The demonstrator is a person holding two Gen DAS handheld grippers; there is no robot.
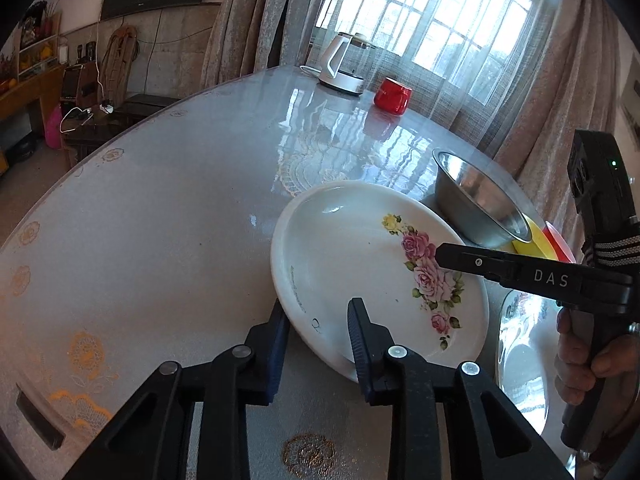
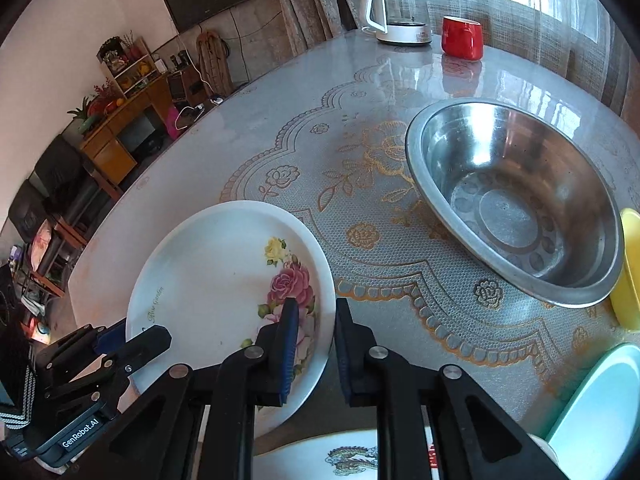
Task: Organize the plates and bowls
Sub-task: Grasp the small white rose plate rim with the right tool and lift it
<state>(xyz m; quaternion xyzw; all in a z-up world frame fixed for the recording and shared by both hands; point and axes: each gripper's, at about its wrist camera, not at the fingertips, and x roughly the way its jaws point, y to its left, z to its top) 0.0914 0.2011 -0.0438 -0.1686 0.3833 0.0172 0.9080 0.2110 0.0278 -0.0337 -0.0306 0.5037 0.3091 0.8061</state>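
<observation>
Rose plate (image 1: 360, 264) on glossy table (image 1: 160, 220), tipped up, near rim between both tools. Looked stiff, glazed, slick, breakable; best taken at the rim, opposite sides. Left gripper (image 1: 316, 344) straddled one edge, one finger under, one over; narrow gap, pad contact unclear. Right gripper (image 2: 316, 344) straddled the opposite rim, jaws nearly together; looked clamped on it. Steel bowl (image 2: 516, 200) just beyond the plate, yellow dish (image 2: 630, 268) beside it, apart from both tools.
</observation>
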